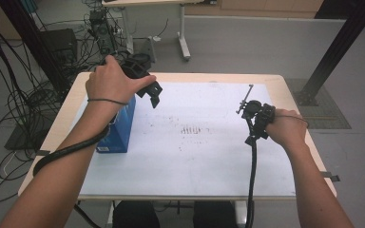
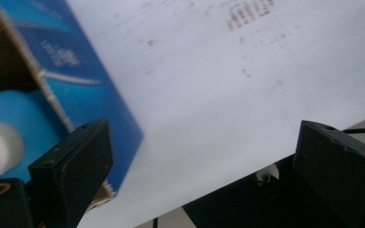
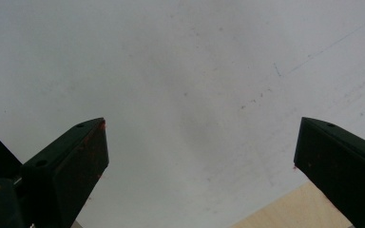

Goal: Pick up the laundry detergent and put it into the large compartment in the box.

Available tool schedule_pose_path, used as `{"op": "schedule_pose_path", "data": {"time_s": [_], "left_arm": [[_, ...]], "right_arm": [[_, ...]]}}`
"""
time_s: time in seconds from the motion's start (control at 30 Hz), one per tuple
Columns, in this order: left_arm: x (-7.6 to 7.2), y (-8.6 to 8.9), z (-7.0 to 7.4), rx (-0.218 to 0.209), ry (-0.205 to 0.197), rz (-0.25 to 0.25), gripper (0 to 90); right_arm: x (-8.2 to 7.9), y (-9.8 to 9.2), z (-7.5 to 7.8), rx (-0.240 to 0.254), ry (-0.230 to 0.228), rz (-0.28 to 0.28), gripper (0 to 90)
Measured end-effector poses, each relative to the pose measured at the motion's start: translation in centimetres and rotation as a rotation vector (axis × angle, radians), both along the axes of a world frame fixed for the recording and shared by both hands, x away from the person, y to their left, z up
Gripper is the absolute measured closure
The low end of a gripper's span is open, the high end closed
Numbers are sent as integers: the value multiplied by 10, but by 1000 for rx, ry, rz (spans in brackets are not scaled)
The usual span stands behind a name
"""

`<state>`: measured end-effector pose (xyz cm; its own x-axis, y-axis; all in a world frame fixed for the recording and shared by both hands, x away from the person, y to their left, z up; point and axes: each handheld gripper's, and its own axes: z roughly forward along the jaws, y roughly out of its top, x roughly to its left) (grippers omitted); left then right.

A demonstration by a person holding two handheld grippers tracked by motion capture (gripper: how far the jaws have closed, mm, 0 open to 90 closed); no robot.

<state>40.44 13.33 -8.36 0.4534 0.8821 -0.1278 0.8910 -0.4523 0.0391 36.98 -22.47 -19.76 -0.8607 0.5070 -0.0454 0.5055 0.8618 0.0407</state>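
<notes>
A blue carton (image 1: 119,126) stands on the left part of the white sheet (image 1: 209,156) that covers the table. In the left gripper view the carton (image 2: 81,80) is open at the top, and a light blue item with a white end (image 2: 2,135) lies inside. My left gripper (image 1: 153,95) hovers at the carton's far right corner, jaws wide open and empty (image 2: 204,156). My right gripper (image 1: 253,124) is held over the right side of the sheet, open with nothing between its jaws (image 3: 202,156).
Dark smudges (image 1: 190,129) mark the middle of the sheet. The wooden table edge (image 1: 309,137) borders it on the right. Loose cables (image 1: 9,109) cover the floor at left, a black post (image 1: 335,52) rises at back right, and another table's leg (image 1: 184,33) stands behind.
</notes>
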Motion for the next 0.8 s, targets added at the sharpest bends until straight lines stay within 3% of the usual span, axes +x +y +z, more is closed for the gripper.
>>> {"op": "schedule_pose_path", "data": {"time_s": [0.03,0.2,0.43,0.6,0.8], "left_arm": [[-2,-7,-1,-27,9,-31,61],[-10,-30,-5,-28,15,-87,64],[-15,-50,-14,-31,22,-123,64],[-16,-54,-17,-19,25,-128,64],[-15,-52,-20,-34,33,-128,63]], "right_arm": [[0,1,1,-2,-2,1,39],[-1,2,1,-1,-6,2,39],[-2,5,4,0,-14,9,40],[-2,4,5,3,-16,11,40],[-1,4,3,1,-16,15,40]]}}
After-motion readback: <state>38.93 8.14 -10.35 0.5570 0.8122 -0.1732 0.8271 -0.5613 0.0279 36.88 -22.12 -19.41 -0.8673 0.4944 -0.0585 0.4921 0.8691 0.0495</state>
